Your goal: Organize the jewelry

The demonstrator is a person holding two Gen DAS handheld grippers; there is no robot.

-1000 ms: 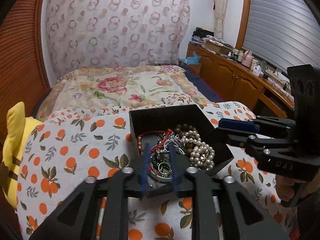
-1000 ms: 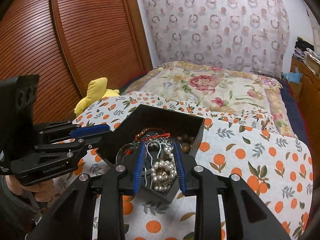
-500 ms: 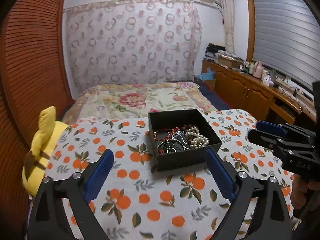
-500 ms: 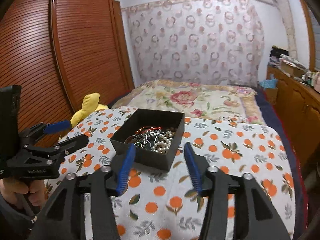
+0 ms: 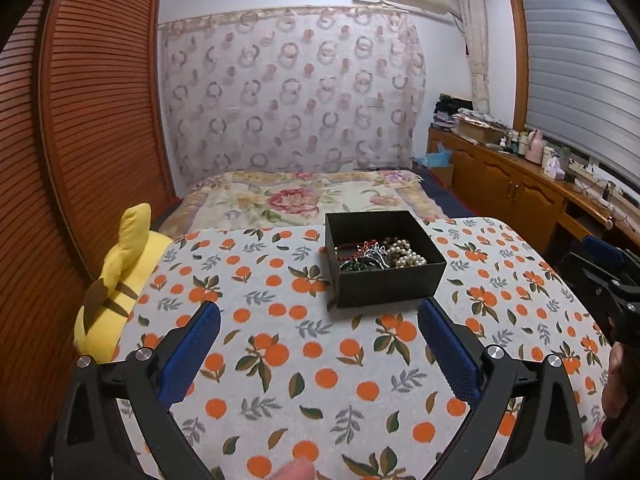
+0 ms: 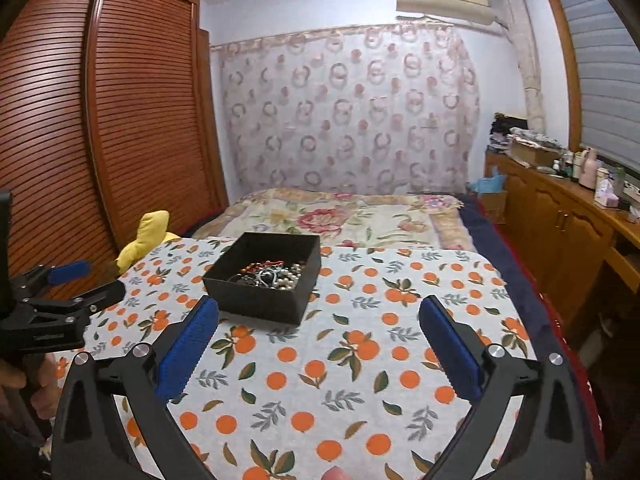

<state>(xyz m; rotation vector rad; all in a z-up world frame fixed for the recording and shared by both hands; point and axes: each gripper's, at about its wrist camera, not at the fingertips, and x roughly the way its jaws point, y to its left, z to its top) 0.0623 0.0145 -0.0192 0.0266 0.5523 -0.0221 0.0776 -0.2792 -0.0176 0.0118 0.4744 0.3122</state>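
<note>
Bedroom setup: a table with an orange-print cloth point(image 5: 304, 364) sits near the cameras, with a floral bed point(image 5: 304, 196) beyond it, a slatted wooden wardrobe point(image 5: 92, 120) on the left and a wooden counter point(image 5: 516, 188) along the right wall. A yellow plush toy point(image 5: 116, 280) is wedged at the table's left edge. Nothing stands between the grippers and the box — just bare cloth.

One black box point(image 5: 384, 258), lid off, sits toward the far side of the table. The jewelry point(image 5: 380, 258) is all piled inside it: pearl strands, a red beaded piece and some silver bits, too tangled to count.

Two grippers, both empty. The left gripper point(image 5: 320, 346) has its jaws opening and spread wide, with nothing between the blue pads and not touching the box. The right gripper point(image 6: 320, 346) is the same — jaws opening, wide, only cloth in the gap, box just beyond its left fingertip.
</note>
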